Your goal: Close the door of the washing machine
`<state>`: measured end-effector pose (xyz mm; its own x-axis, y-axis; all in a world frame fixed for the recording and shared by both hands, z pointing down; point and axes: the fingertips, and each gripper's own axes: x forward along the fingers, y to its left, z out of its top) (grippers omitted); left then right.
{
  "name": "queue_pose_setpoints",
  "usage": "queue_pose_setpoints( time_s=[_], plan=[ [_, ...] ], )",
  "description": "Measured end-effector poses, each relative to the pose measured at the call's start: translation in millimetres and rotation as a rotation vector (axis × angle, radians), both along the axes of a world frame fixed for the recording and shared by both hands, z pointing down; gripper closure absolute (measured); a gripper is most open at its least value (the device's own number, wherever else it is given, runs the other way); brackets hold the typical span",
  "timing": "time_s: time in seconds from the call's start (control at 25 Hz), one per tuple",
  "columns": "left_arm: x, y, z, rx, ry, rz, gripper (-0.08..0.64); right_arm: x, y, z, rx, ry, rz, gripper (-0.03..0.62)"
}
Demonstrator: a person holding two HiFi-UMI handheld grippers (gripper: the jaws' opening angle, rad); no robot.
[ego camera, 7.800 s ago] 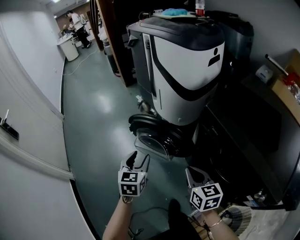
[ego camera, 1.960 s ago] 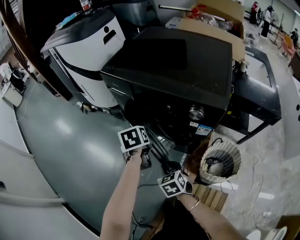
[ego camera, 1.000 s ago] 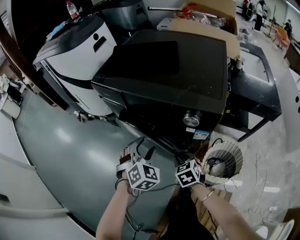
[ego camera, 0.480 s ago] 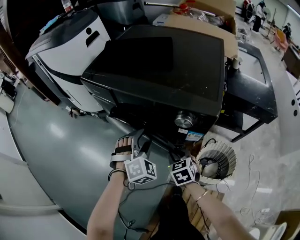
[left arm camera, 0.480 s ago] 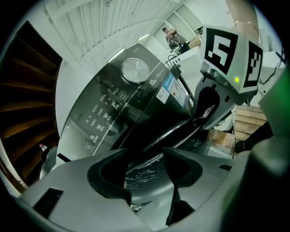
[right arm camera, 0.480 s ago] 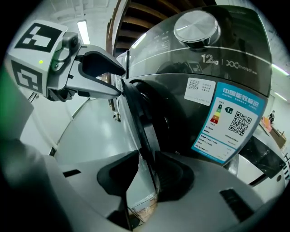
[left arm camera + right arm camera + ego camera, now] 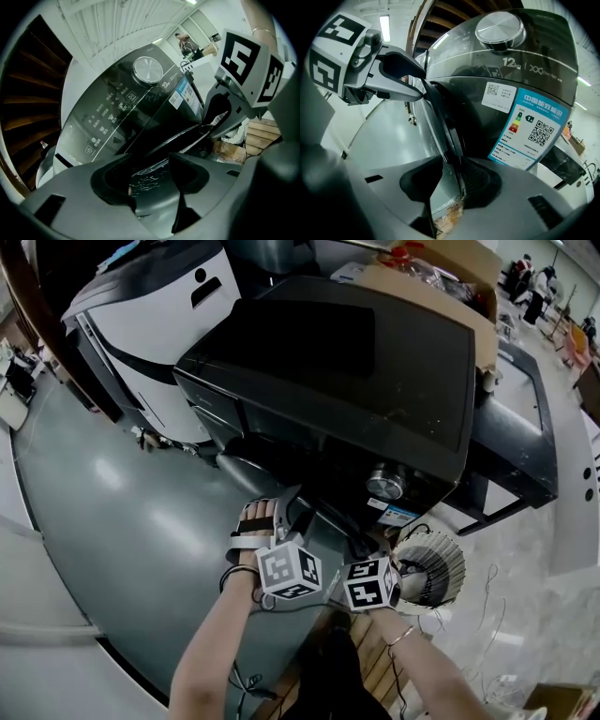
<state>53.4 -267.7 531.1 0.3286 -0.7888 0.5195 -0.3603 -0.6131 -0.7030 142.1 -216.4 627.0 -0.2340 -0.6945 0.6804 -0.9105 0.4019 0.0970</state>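
— Washing machine (image 7: 356, 371), where does it stand?
— Straight ahead of the left hand-held gripper (image 7: 152, 164) and the right hand-held gripper (image 7: 452, 171), black, its front filling both gripper views. A white appliance (image 7: 159, 315) stands beyond it on the left gripper's side
— And the door (image 7: 443, 126)?
— Ajar, swung out from the front toward the jaws. Its edge runs down between the right gripper's jaws, close against the right-side pad. Those jaws are spread, not clamped on it
— The left one?
— Released too, jaws wide. It sits just beside the right gripper, on the side of the door that faces away from the machine, with one jaw tip at the door's edge. I cannot tell whether it presses there
— Smaller things?
— Silver dial (image 7: 499, 26) high above the right gripper's jaws, and a blue energy label (image 7: 529, 129) up to their right, below that dial
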Motion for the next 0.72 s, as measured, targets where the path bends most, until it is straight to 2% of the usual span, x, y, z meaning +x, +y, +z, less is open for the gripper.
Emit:
queue_pose_setpoints(
  time_s=[0.36, 0.72],
  plan=[
    [-0.9, -5.2, 1.0, 0.024, 0.038, 0.008, 0.300, 10.8, 3.3, 4.1, 0.005, 0.022, 0.138, 0.457],
    [-1.8, -6.8, 1.5, 0.037, 0.060, 0.019, 0.299, 13.0, 22.1, 32.5, -0.079, -0.082, 0.321, 0.483]
  ],
)
